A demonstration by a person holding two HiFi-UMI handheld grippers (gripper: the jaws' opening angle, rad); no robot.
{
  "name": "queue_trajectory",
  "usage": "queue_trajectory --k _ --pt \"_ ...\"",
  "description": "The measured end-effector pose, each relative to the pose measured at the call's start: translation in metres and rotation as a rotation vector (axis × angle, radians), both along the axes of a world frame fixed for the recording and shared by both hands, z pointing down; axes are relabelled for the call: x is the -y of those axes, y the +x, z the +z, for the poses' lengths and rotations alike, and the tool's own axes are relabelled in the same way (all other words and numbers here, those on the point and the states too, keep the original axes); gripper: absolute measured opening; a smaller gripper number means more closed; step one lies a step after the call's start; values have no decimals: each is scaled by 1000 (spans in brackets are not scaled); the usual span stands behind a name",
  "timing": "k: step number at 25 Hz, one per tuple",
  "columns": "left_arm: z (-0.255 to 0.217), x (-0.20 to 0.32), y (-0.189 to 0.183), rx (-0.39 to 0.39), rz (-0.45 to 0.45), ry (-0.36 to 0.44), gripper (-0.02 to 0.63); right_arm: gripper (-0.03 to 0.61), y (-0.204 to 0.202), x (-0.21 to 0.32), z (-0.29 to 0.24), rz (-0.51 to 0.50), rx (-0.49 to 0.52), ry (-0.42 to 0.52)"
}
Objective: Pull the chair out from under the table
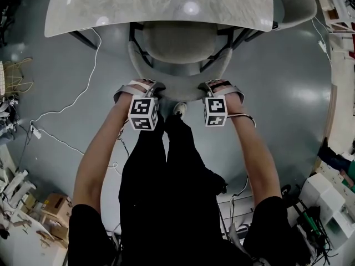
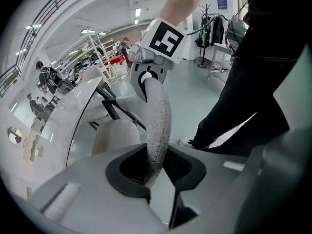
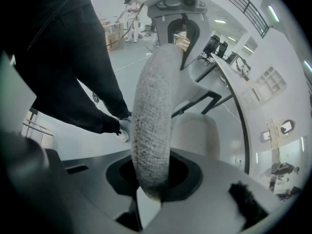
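2 grippers are seen nearest, both clamped on the backrest rim of 1 chair (image 1: 177, 40): left gripper (image 1: 153, 90) on the rim's left part, right gripper (image 1: 213, 87) on its right part. The seat is partly tucked under the near edge of 1 table (image 1: 161, 4), with the backrest outside it.

The table (image 1: 111, 10) hides the far part of the chair (image 1: 180, 46).

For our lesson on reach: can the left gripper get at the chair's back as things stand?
Yes, it seems so: the left gripper is clamped on the chair back, which stands clear of the table edge with nothing in the way.
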State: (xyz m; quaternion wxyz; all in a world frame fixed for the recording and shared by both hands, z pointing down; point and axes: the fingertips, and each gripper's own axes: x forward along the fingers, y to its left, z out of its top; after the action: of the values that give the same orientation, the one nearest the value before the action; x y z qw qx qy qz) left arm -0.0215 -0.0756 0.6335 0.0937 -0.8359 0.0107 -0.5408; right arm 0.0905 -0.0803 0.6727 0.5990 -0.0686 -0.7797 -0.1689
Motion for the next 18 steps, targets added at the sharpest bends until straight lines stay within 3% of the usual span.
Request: queue_trajectory --k 18 --pt "-1 -13 -5 -14 14 -3 87 72 -5 -12 0 24 -18 -11"
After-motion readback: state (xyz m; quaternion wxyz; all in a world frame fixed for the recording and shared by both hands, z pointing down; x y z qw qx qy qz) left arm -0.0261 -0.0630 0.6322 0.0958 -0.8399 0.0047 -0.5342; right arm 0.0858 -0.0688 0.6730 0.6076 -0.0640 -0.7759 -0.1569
